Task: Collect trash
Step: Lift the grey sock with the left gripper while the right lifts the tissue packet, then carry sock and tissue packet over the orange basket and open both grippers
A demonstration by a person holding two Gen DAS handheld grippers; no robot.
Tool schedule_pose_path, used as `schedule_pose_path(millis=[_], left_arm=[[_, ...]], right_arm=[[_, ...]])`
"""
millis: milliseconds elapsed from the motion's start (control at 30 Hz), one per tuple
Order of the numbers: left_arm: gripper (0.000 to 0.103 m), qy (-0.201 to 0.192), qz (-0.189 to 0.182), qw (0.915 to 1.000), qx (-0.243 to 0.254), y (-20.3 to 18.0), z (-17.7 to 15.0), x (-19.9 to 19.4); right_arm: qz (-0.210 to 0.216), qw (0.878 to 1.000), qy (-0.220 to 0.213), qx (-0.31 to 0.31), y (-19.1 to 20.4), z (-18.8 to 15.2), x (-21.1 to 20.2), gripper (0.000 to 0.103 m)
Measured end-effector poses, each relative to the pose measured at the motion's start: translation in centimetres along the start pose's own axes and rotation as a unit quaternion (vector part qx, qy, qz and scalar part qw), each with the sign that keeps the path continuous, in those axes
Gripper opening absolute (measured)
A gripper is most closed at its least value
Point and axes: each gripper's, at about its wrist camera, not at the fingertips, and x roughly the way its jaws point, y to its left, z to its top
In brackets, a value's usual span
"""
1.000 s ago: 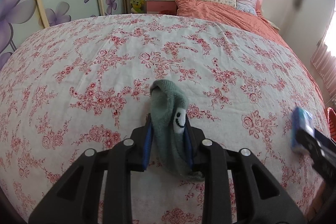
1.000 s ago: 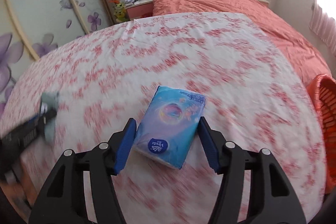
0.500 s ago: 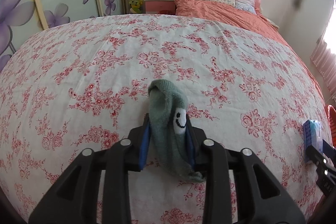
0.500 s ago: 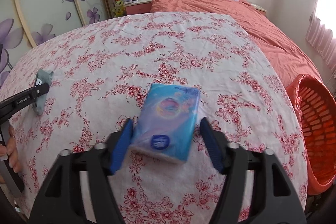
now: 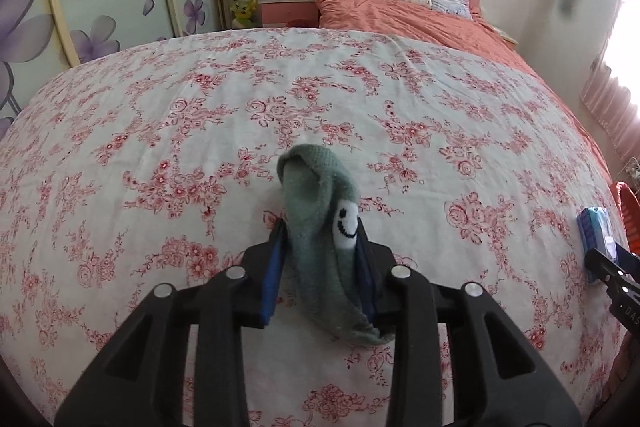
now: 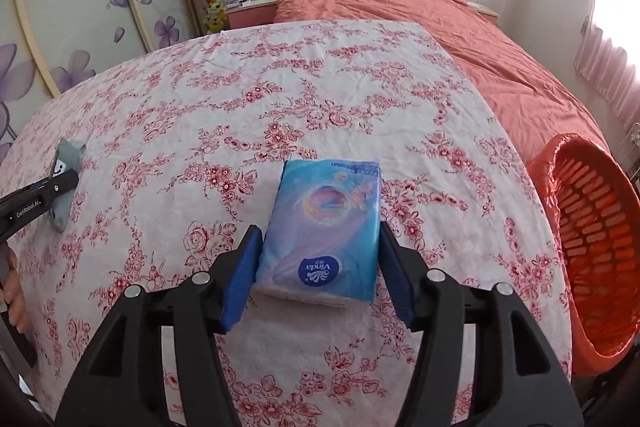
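2 pieces of trash were in hand above the flowered bed [image 6: 320, 75]. The tissue pack [image 6: 320, 227], soft, light and slick-wrapped, sat clamped across its short sides in the right gripper [image 6: 316, 267], long axis running away toward the headboard; the orange basket [image 6: 624, 211] stood just right. The limp green sock [image 5: 324, 227], pinched mid-length by the left gripper [image 5: 320, 263], folded over, toe drooping.

Both the left gripper [image 5: 320, 259] and the right gripper [image 6: 318, 267] are black angular frames with blue pads and silver screws; white "GenRobot.AI" lettering marks the left one's side
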Motion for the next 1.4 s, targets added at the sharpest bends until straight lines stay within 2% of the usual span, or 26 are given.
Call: schedule_pose_path(millis=[167, 333, 433, 733, 1000, 1400], left_arm=[[0.033, 0.001, 0.008, 1.0, -0.001, 0.0, 0.0, 0.0], [0.033, 0.002, 0.016, 0.9999, 0.006, -0.3, 0.0, 0.1], [0.015, 0.0, 0.008, 1.0, 0.0, -0.1, 0.0, 0.0], [0.012, -0.016, 0.003, 0.9999, 0.003, -0.9, 0.1, -2.1], [0.012, -0.046, -0.009, 0.9985, 0.029, -3.9, 0.5, -6.1], [0.012, -0.083, -0.048, 0.9912, 0.091, -11.9, 0.3, -11.6]], right_arm=[[-0.019, 1.0, 0.003, -0.008, 0.4, -0.1, 0.1, 0.058], [-0.015, 1.0, 0.0, 0.004, -0.1, -0.1, -0.1, 0.055], [-0.006, 1.0, -0.004, 0.012, -0.6, -0.3, -0.3, 0.051], [0.001, 0.999, -0.042, 0.02, -1.4, -0.1, -3.5, 0.05], [0.002, 0.997, -0.076, 0.025, -2.4, -0.1, -7.0, 0.05], [-0.009, 0.992, -0.116, 0.048, -5.7, -0.9, -11.2, 0.05]])
